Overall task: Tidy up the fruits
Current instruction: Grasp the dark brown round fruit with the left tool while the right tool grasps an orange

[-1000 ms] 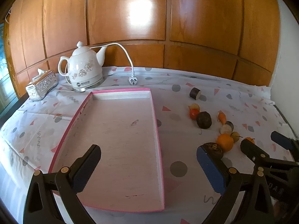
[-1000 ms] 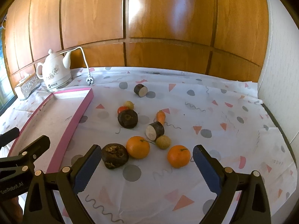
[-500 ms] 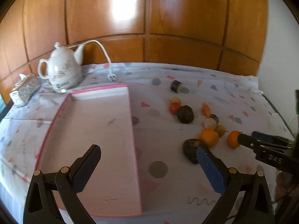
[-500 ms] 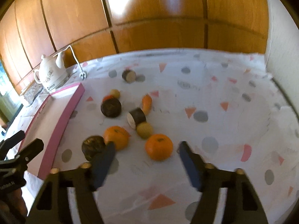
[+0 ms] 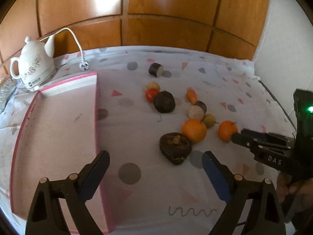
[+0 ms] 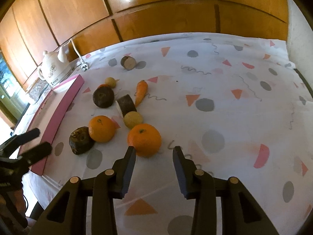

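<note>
A pink tray [image 5: 58, 129] lies on the left of the table, empty; its edge shows in the right wrist view [image 6: 64, 105]. Fruits and vegetables lie in a cluster: a near orange [image 6: 144, 139] [image 5: 227, 130], a second orange [image 6: 101, 128] [image 5: 194, 130], a dark lumpy one [image 6: 80, 140] [image 5: 175, 147], a dark round one [image 6: 103, 97] [image 5: 164, 101], a carrot [image 6: 141, 92]. My right gripper [image 6: 154, 152] is open, its fingertips just short of the near orange. My left gripper [image 5: 155, 163] is open and empty, just in front of the dark lumpy one.
A white kettle [image 5: 33, 67] with its cord and plug [image 5: 84, 65] stands at the back left, with a silvery box [image 6: 37, 88] beside it. A wooden panel wall runs behind. A cut dark piece [image 6: 128, 62] lies apart at the back. The table's right edge [image 5: 273, 98] meets a white wall.
My right gripper has moved forward and down to the near orange and its jaws have narrowed. My left gripper has swung right, from over the tray toward the fruit cluster.
</note>
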A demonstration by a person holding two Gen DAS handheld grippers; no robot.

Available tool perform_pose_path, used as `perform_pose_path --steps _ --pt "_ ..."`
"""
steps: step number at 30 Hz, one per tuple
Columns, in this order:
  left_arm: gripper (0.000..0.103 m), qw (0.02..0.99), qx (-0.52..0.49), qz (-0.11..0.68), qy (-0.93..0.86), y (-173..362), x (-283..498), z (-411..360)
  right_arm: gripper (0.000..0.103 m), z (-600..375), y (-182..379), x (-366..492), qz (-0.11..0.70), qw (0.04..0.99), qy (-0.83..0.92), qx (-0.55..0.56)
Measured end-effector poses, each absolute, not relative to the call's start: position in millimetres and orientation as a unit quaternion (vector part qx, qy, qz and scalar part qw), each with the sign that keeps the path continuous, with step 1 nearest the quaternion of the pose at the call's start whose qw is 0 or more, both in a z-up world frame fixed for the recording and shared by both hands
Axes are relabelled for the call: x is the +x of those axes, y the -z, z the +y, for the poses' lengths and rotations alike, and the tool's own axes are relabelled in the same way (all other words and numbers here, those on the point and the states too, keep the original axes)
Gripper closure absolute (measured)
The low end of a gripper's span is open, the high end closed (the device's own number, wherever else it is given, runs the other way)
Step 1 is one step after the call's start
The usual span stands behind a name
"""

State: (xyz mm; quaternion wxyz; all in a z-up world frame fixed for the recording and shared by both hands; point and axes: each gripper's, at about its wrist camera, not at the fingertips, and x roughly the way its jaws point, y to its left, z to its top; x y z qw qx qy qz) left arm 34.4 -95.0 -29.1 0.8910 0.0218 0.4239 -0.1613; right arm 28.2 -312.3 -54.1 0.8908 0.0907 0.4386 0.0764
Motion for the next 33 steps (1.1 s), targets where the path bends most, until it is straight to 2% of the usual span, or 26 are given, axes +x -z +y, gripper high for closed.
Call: perform_pose_path --steps 5,10,18,20,24,33 --pt "0.008 0.888 0.026 0.427 0.168 33 36 -100 0.063 -303 54 42 0.426 0.896 -0.092 0.086" --pt "0.02 0.884 0.035 0.433 0.172 38 46 -111 0.063 -294 56 51 0.416 0.901 -0.1 0.071" --pt "0.024 0.872 0.05 0.454 0.175 61 66 -129 0.064 -296 58 50 0.4 0.908 -0.103 0.068" --pt "0.03 0.869 0.05 0.459 0.176 66 70 -130 0.063 -297 59 51 0.397 0.909 -0.105 0.072" --pt "0.053 0.873 0.044 0.45 0.18 68 69 -127 0.063 -298 62 54 0.397 0.908 -0.103 0.084" --pt "0.053 0.883 0.046 0.434 0.173 69 60 -122 0.064 -294 74 55 0.398 0.91 -0.091 0.078"
